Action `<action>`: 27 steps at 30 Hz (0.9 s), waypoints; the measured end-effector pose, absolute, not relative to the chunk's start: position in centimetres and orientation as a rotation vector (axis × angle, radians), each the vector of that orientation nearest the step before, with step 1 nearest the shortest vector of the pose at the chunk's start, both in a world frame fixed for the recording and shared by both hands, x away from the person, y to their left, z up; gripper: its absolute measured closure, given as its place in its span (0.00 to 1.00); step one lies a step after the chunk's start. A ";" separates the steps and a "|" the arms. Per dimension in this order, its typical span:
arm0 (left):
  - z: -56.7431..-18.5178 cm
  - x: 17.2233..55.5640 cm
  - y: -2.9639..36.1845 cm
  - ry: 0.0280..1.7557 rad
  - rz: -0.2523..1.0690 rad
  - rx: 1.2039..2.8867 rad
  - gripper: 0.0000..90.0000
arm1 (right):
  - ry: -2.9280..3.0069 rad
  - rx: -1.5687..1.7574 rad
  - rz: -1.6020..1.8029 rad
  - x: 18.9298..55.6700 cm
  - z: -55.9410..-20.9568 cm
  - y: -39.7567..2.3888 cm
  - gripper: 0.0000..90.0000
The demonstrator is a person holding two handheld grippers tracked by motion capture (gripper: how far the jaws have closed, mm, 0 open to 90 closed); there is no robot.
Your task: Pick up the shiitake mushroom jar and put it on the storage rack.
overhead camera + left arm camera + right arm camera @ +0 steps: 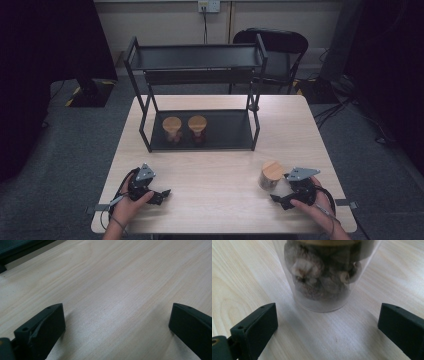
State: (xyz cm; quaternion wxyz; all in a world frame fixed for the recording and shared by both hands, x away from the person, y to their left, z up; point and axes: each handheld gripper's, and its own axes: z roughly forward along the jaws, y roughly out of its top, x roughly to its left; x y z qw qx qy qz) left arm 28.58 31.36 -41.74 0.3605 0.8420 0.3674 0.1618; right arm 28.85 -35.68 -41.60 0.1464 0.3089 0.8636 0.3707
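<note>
A clear jar [270, 176] with a wooden lid stands on the table near the front right, and in the right gripper view the jar [324, 277] shows brown dried pieces inside. My right gripper [277, 195] sits just in front of it, jaws wide apart, and the jar stands beyond the fingertips without touching them. Two more wooden-lidded jars [172, 129] [197, 128] stand side by side on the lower shelf of the black rack [200, 56]. My left gripper [162, 195] rests at the front left, open over bare wood [112, 302].
The black two-tier rack takes up the back half of the light wooden table [220, 165]. A dark chair [280, 47] stands behind the table. A person's hands hold both grippers at the front edge.
</note>
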 end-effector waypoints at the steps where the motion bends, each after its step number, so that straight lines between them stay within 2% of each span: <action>1: -41.7 28.6 31.4 0.947 0.417 2.170 0.00 | 2.483 0.891 1.073 28.8 -41.6 -35.7 0.02; 13: -41.7 28.6 31.4 0.947 0.417 2.170 0.00 | 2.404 0.905 1.183 28.6 -41.8 -36.0 0.04; 27: -41.7 28.6 31.4 0.947 0.417 2.170 0.00 | 2.367 0.935 1.304 29.7 -42.5 -35.9 0.16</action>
